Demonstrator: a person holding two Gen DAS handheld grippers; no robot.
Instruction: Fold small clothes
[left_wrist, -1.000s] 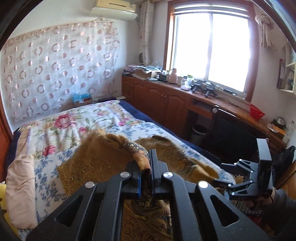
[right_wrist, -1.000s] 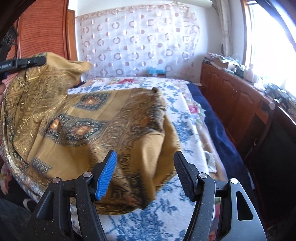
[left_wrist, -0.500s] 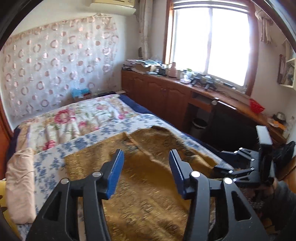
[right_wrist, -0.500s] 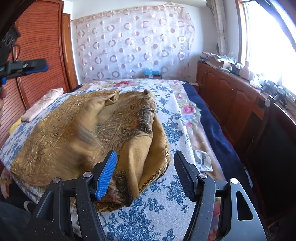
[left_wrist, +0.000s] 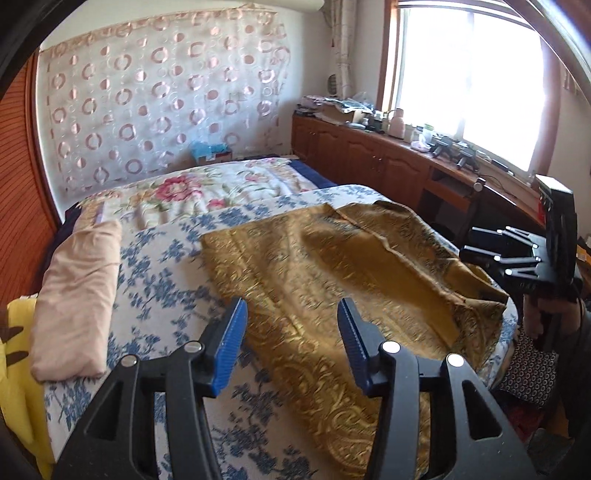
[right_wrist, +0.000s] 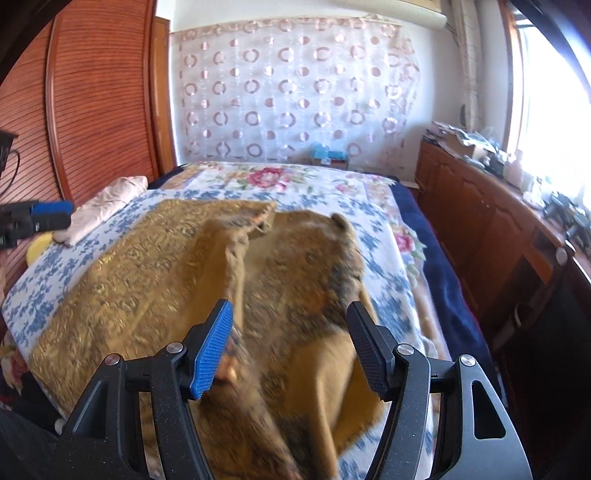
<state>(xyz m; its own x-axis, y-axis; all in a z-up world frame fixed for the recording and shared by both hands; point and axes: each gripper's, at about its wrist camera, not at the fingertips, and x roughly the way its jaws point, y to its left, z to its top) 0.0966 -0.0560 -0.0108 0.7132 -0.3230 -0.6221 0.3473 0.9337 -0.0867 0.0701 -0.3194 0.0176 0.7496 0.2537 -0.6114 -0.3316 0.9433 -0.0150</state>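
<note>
A gold patterned cloth (left_wrist: 332, 280) lies spread on the bed, with a raised fold along its right side; it also shows in the right wrist view (right_wrist: 155, 280), partly blurred. My left gripper (left_wrist: 291, 343) is open and empty above the cloth's near left part. My right gripper (right_wrist: 290, 343) is open above the cloth's near edge, with blurred cloth between and below its fingers. The right gripper also shows at the right edge of the left wrist view (left_wrist: 517, 254). The left gripper's blue fingertip (right_wrist: 51, 208) shows at the left of the right wrist view.
The bed (left_wrist: 162, 258) has a blue-flowered white cover. A folded beige garment (left_wrist: 77, 295) lies at its left, beside something yellow (left_wrist: 14, 350). A wooden cabinet (left_wrist: 388, 162) with clutter runs under the window on the right. A wooden wardrobe (right_wrist: 92, 110) stands at left.
My left gripper has opened and let go of the cloth, which dropped flat onto the bed. The left gripper drew back left. The cloth near my right gripper is still moving.
</note>
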